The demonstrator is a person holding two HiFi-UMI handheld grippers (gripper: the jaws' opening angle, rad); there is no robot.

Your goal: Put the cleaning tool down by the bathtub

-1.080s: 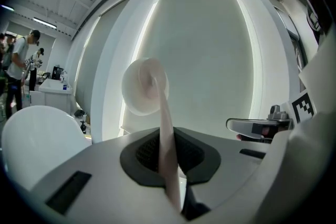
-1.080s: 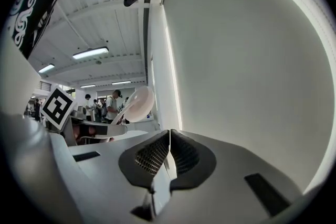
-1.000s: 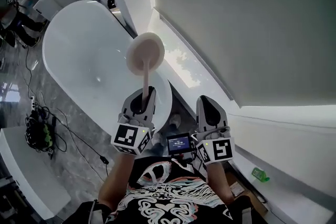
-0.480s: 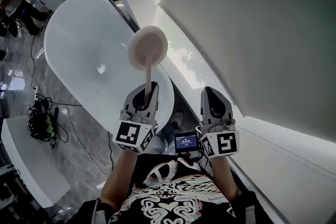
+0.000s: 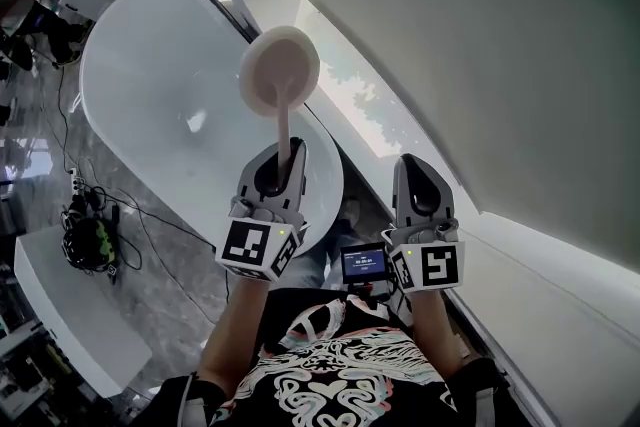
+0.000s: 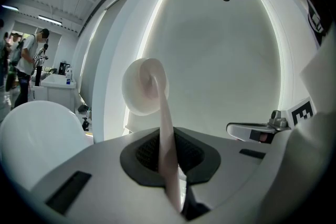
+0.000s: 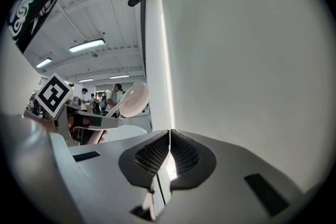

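You're clamping the tool [image 5: 280,67] in the left gripper [image 5: 285,153], right gripper [image 5: 418,177] closed empty; putting it by the tub [image 5: 140,85] remains.

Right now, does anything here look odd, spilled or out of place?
Nothing looks spilled or broken. The one untidy spot is a tangle of cables on the floor beside the bathtub. The cleaning tool is up in the air, clamped in the left gripper, not yet set down.
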